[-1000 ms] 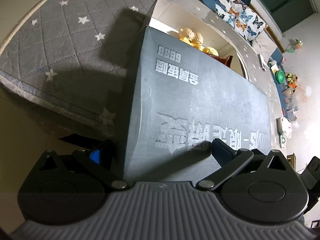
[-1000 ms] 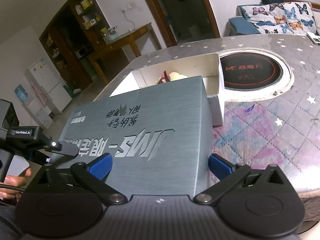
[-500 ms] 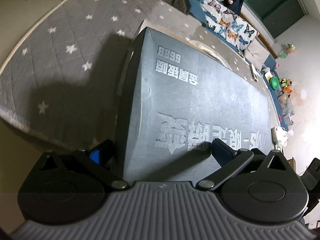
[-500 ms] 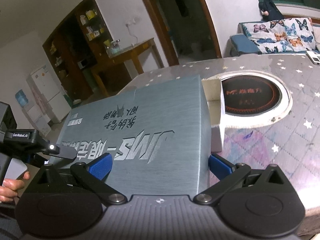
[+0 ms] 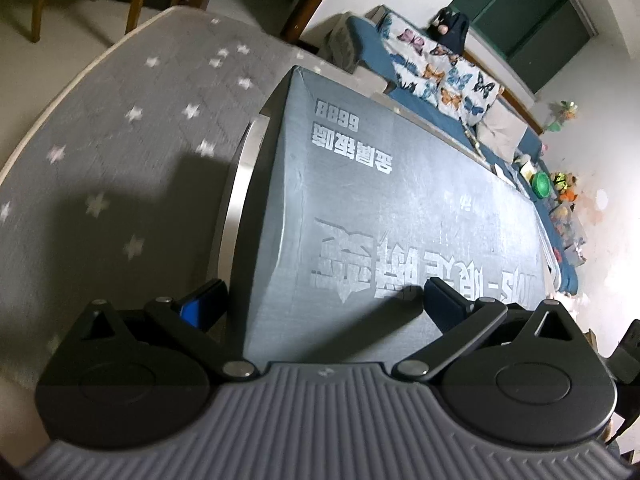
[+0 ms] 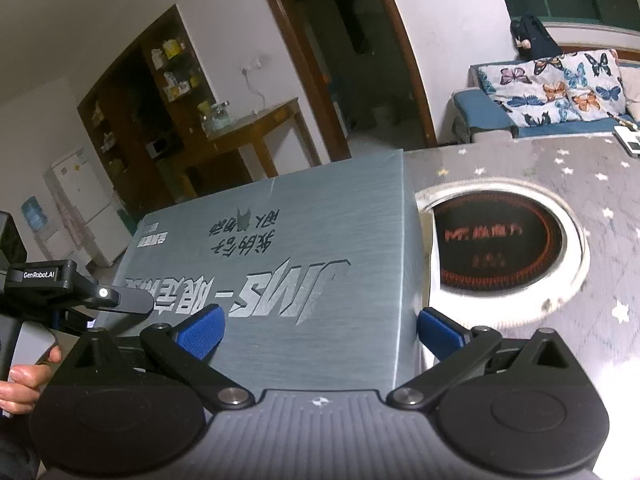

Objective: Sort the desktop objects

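Note:
A large grey box lid (image 5: 400,200) with printed lettering lies over a white box, of which only a pale rim (image 5: 240,192) shows. My left gripper (image 5: 324,304) is shut on the lid's near corner, one finger on top and one beside the side wall. At the lid's (image 6: 300,240) other end my right gripper (image 6: 320,332) grips it the same way, next to the white box wall (image 6: 426,280). What is inside the box is hidden. The left gripper's body (image 6: 100,296) and a hand (image 6: 24,384) show at the left of the right wrist view.
The table wears a grey star-patterned cloth (image 5: 140,140). A round built-in cooktop (image 6: 500,248) sits just right of the box. A small white device (image 6: 628,140) lies at the table's far edge. A sofa with a butterfly cover (image 5: 440,72) stands beyond.
The lid has come down over the white box, covering the yellow toys seen inside a second ago. Both grippers moved with it and kept their hold.

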A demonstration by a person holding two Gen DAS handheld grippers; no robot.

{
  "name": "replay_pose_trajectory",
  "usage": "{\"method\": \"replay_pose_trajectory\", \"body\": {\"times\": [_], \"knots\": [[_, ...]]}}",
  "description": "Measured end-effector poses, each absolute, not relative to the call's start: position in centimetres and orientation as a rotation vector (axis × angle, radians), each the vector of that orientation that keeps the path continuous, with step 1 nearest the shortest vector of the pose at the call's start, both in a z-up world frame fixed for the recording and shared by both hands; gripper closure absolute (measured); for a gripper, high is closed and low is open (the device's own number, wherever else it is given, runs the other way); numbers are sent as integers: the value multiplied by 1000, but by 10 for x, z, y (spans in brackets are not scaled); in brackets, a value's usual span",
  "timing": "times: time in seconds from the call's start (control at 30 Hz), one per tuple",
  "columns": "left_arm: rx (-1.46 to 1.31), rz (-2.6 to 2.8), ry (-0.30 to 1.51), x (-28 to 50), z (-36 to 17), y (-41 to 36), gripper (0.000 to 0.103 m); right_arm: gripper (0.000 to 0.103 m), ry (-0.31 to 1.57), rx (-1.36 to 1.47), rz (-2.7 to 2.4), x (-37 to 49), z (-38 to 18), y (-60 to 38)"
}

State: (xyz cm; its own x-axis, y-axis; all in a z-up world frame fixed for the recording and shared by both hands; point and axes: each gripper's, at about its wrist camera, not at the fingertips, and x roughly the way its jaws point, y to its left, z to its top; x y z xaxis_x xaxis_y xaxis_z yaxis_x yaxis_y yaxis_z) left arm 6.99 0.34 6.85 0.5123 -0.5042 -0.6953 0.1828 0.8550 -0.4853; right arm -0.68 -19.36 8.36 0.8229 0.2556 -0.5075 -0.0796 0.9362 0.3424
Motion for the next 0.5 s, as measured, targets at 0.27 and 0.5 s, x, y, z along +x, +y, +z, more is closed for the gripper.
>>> {"method": "replay_pose_trajectory", "body": {"times": [0.27, 0.5], "knots": [[-381, -436, 916, 114, 72, -3, 0, 0, 558, 306, 167, 44, 90, -205], [-403, -434, 950, 137, 61, -8, 0, 0, 571, 287, 153, 75, 93, -210]]}}
